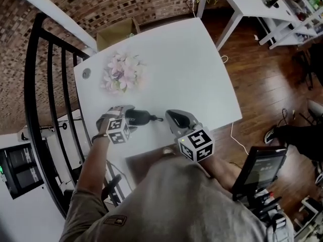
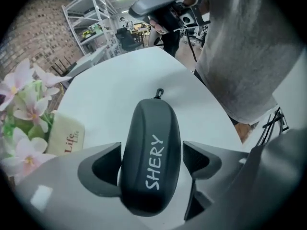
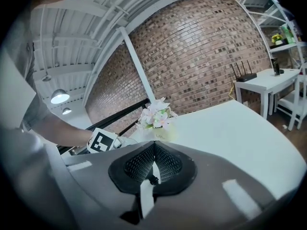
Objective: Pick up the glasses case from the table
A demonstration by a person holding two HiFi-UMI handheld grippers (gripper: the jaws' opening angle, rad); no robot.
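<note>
Your left claw, jaws apart, straddles black glasses case lying on white bench, lined up for clamping. Your right claw: jaws together, empty, aside.

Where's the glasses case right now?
Head view: the glasses case lies near-left on the white table, between the open jaws of the left hand-held gripper, flowers beyond it.

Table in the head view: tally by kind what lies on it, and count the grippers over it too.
Glasses case: 1
Flower arrangement: 1
Small round grey disc: 1
Grippers: 2, the left gripper and the right gripper
Total: 5
</note>
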